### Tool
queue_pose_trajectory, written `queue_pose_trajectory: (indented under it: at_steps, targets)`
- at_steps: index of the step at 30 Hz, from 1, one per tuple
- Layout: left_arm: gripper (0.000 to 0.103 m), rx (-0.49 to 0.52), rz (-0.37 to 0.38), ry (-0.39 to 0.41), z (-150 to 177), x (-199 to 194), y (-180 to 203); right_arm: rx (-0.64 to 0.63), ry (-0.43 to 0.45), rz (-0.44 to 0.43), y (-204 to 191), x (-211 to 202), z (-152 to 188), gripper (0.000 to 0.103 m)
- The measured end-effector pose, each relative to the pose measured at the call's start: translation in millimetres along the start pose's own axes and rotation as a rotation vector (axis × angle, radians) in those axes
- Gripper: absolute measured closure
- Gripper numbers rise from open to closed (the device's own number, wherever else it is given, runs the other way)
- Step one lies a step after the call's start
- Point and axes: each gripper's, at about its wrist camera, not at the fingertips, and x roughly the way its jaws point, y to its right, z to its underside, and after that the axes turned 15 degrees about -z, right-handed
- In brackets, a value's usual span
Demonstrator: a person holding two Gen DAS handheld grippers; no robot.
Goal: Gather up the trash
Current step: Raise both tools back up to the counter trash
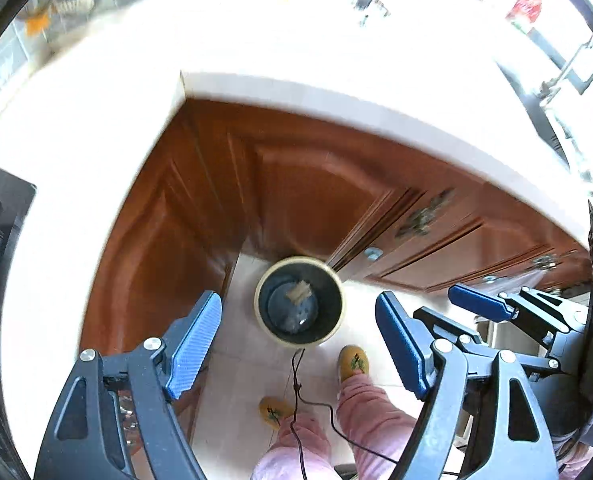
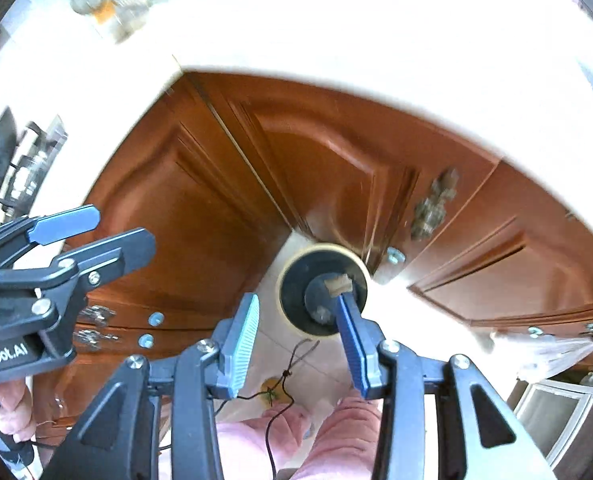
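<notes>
A round dark bin (image 1: 299, 301) with a cream rim stands on the tiled floor in the corner of the brown cabinets. A small tan scrap (image 1: 299, 292) lies at its bottom, also seen in the right wrist view (image 2: 338, 283). My left gripper (image 1: 296, 338) is open and empty, held high above the bin. My right gripper (image 2: 296, 340) is open and empty above the bin (image 2: 322, 294) too. The right gripper shows at the right of the left wrist view (image 1: 478, 300), and the left gripper at the left of the right wrist view (image 2: 116, 232).
A white L-shaped counter (image 1: 256, 52) runs above the brown cabinet doors (image 1: 304, 184). Blurred kitchenware (image 1: 72, 4) stands at the counter's back left. The person's pink trousers (image 1: 360, 412) and yellow slippers (image 1: 352, 360) are below, with a thin black cable (image 1: 296, 384).
</notes>
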Motion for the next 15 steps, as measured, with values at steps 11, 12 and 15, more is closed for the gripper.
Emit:
queue_pose_trajectory:
  at_steps: [11,12,15]
  targets:
    - [0.025,0.005,0.054,0.17,-39.5,-95.8,-26.2,0.04,0.176,-0.022,-39.3,-96.5,-18.3,0.062]
    - [0.025,0.001,0.057,0.179,-42.9,-100.0,-27.2,0.038,0.189,-0.015,-40.4,-102.9,-19.4,0.062]
    - [0.025,-0.005,0.057,0.21,-51.0,-110.6,-30.4,0.032,0.232,-0.002,-44.0,-123.6,-27.4,0.062]
